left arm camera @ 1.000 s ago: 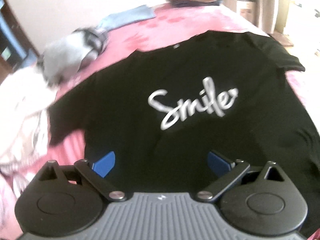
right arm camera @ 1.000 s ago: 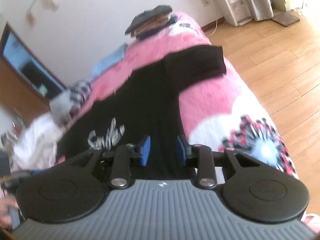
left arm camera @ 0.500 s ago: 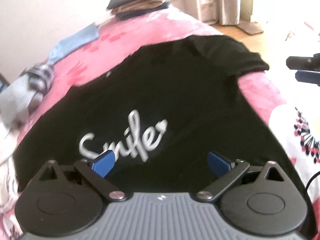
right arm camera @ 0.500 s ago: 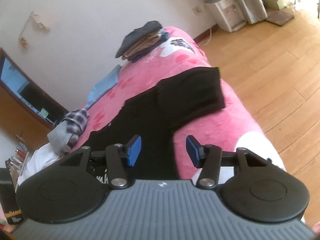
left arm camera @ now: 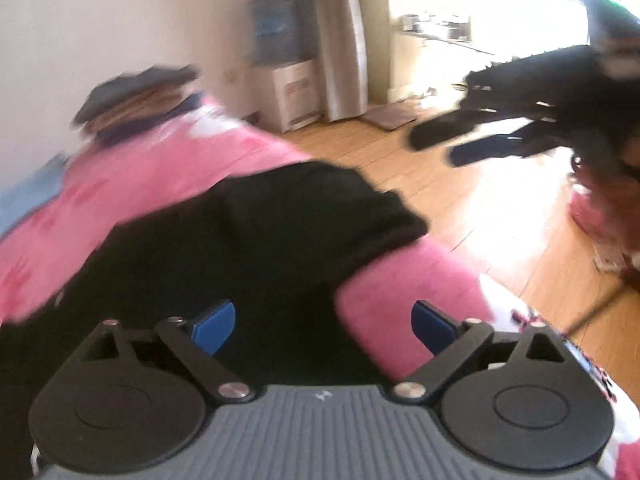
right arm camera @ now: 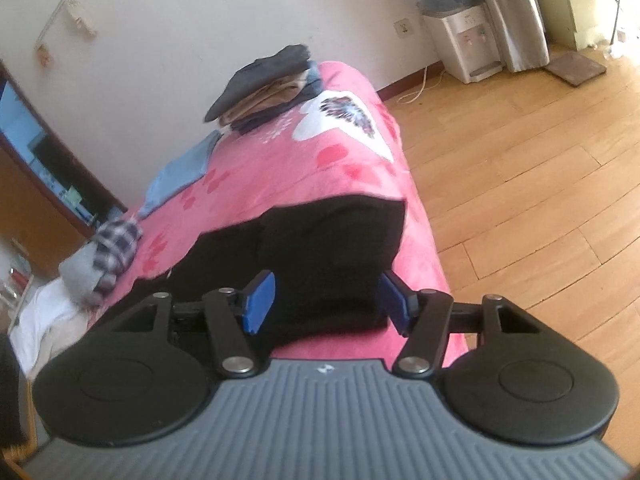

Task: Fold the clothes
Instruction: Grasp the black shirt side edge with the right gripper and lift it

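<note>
On the pink bed [right arm camera: 304, 184] the black t-shirt [right arm camera: 332, 248] lies flat, one sleeve reaching the mattress edge. Right tongs [right arm camera: 326, 304] have just been widening, released, hovering over that sleeve. Left tongs [left arm camera: 324, 326] just narrowed a bit but gape wide, nothing pinched

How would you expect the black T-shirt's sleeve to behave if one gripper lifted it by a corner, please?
The sleeve would probably sag, not hold its shape: it lies limp, following the curve of the blanket. It looks like thin fabric, so likely light. The plush blanket may drag on it slightly, and lifting may pull the rest of the T-shirt along, since most of it lies flat.
</note>
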`<state>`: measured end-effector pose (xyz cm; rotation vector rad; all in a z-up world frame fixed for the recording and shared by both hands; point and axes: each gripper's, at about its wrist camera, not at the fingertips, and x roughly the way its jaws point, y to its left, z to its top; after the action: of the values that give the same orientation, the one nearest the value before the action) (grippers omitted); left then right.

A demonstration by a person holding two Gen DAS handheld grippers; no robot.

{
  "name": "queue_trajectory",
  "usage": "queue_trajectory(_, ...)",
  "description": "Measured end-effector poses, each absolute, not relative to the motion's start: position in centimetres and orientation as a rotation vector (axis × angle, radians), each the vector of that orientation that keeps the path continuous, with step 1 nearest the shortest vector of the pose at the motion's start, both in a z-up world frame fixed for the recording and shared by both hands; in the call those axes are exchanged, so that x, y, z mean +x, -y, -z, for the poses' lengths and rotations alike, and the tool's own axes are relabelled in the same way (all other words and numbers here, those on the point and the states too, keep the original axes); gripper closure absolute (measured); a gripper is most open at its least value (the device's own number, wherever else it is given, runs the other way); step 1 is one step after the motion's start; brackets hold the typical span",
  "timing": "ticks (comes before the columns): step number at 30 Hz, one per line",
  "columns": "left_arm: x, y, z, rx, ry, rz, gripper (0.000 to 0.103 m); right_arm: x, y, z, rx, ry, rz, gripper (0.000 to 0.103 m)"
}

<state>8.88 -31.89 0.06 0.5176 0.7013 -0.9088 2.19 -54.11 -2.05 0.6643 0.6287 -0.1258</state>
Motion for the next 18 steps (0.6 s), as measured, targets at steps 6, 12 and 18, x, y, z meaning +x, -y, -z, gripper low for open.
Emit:
queue_trajectory(6, 9.1, 37.1, 2.6, 0.558, -0.680, 1.004, 0.041, 6.3, 59.7, 4.8, 0.792, -0.634, 0.101, 0.042)
queue_trajectory(12, 8.8, 40.5, 4.7, 0.632, -0.655, 1.053, 0.042, 10.4, 62.9, 8.4, 0.906, -0.713, 0.067, 0.032)
queue_trajectory(18, 8.5, 42.6, 5.7, 0.668, -0.629, 1.041, 0.048, 13.4, 64.3, 11.5, 0.996, -0.779, 0.042, 0.032)
